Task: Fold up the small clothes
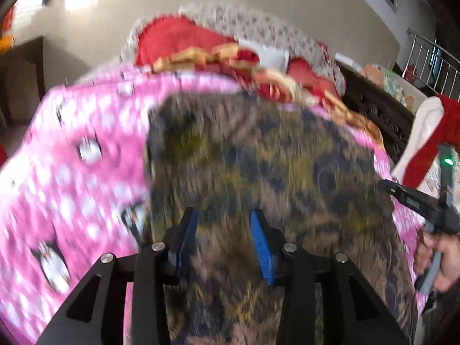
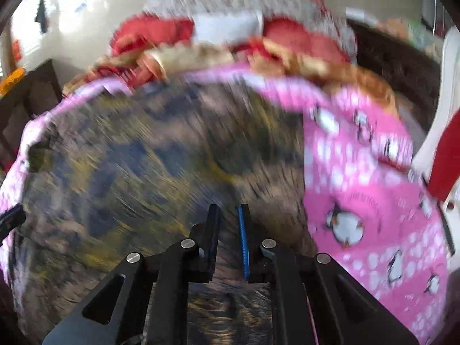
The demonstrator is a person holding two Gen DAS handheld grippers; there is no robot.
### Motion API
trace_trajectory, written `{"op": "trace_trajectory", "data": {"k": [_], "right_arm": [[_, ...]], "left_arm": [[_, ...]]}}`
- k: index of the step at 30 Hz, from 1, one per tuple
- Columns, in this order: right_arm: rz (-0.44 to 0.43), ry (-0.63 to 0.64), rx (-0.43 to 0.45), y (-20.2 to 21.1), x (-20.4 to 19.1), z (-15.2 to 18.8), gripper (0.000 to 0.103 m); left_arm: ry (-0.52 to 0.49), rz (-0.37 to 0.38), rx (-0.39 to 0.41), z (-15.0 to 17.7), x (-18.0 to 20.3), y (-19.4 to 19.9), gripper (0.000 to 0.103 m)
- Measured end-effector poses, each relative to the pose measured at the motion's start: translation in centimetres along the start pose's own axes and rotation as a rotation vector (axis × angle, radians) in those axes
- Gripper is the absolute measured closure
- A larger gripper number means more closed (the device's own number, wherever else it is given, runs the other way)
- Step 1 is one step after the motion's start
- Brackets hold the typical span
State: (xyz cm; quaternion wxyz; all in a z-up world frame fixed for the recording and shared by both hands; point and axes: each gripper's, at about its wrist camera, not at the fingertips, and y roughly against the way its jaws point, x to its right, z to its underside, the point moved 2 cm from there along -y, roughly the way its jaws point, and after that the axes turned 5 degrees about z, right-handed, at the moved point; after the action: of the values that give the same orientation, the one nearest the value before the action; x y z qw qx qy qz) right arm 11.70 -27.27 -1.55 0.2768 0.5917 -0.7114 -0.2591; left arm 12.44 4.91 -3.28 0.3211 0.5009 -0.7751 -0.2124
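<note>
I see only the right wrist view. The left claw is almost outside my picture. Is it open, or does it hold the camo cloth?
Observer: The left claw is open. Its blue pads stand apart above the camo cloth and pinch nothing that I can see.
Operator: Does the left view show my own tool?
Observer: Yes, at its right edge. A hand holds the right claw, whose tip is near the cloth's right edge.
</note>
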Motion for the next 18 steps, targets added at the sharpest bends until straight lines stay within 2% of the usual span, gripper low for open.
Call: {"op": "trace_trajectory", "data": {"k": [3,5,6,7,8,9,12,13,16,18], "right_arm": [[-0.008,0.014,0.07,0.4,-1.8,-0.9,0.084],[-0.018,0.009,0.03,-1.6,-2.3,-0.9,0.083],[-0.008,0.007,-0.018,-3.1,-2.4,-0.1,0.082],[0.009,0.007,-0.066,-4.8,-2.1,0.9,0.082],[-0.005,0.002,-0.047,-5.2,-1.9,1.5,0.082],[-0.023,-0.004,-0.008,-5.2,-1.6,1.8,0.081],[-0.036,-0.008,-0.002,-4.8,-1.4,2.0,0.079],[-0.029,0.001,0.002,-4.6,-1.5,2.2,0.078],[-0.006,0.026,0.002,-4.2,-2.1,2.4,0.077],[0.012,0.045,-0.006,-3.8,-2.4,2.1,0.077]], "left_arm": [[0.034,-0.064,0.0,-2.7,-0.8,-2.2,0.061],[0.069,-0.139,-0.086,-3.2,-2.5,-4.9,0.061],[0.127,-0.139,-0.184,-2.7,-3.9,-7.1,0.062],[0.123,-0.133,-0.156,-2.7,-4.0,-7.1,0.062],[0.11,-0.136,-0.153,-3.0,-3.9,-7.0,0.061],[0.109,-0.15,-0.19,-3.3,-3.8,-7.2,0.061],[0.097,-0.172,-0.236,-4.3,-3.3,-6.6,0.06],[0.1,-0.172,-0.227,-4.4,-3.1,-6.1,0.06],[0.08,-0.16,-0.128,-4.3,-1.9,-2.4,0.057],[0.063,-0.134,-0.078,-3.6,-0.7,0.0,0.05]]}}
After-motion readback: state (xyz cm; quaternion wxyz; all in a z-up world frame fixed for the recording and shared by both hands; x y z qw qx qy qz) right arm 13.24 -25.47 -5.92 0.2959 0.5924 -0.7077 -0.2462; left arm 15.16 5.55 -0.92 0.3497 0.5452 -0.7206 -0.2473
